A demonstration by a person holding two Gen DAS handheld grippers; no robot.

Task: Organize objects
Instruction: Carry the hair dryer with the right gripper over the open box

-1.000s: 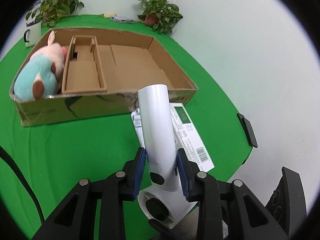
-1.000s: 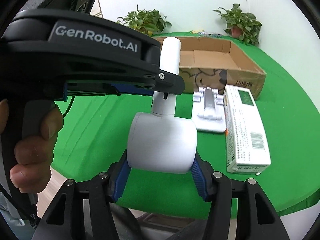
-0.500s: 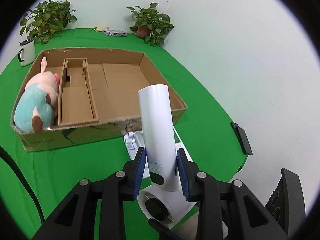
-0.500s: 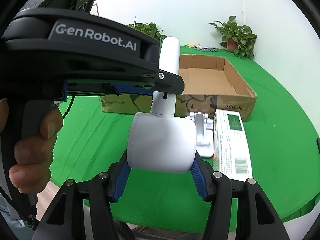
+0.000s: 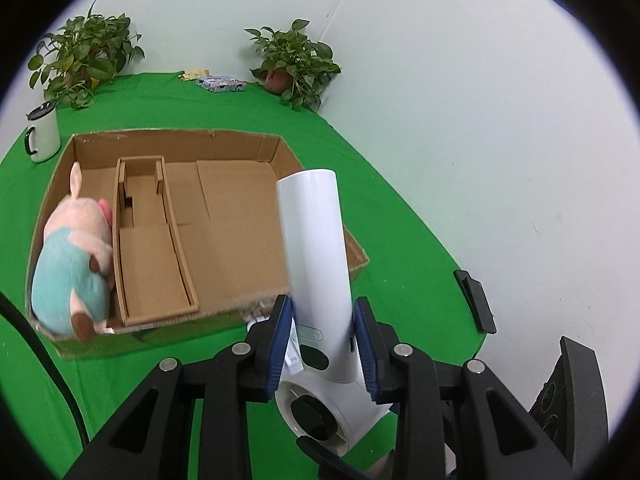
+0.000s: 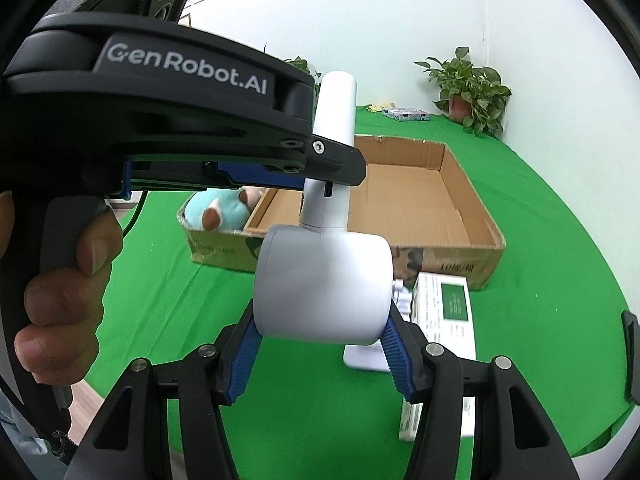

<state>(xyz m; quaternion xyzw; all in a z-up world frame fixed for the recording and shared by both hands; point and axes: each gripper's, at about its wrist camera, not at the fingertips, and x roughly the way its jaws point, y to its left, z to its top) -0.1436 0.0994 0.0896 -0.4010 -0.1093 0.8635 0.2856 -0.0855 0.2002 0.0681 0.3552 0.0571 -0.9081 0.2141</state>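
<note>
Both grippers hold one white hair dryer (image 5: 316,264) in the air above the green table. My left gripper (image 5: 322,344) is shut on its handle; my right gripper (image 6: 320,344) is shut on its round barrel (image 6: 324,284). Beyond it lies an open cardboard box (image 5: 224,208) with a pink and blue plush pig (image 5: 72,264) in its left compartment; the box also shows in the right wrist view (image 6: 420,204). A white carton with a green label (image 6: 448,320) and a white stand (image 6: 368,354) lie in front of the box.
A white mug (image 5: 42,132) stands at the far left. Two potted plants (image 5: 296,64) and a small patterned packet (image 5: 220,83) sit at the table's back. A black clip (image 5: 474,300) grips the table's right edge. The left gripper body (image 6: 160,120) fills the right wrist view's left.
Both grippers have lifted the hair dryer higher and carried it toward the box. The carton and stand have dropped lower under the dryer.
</note>
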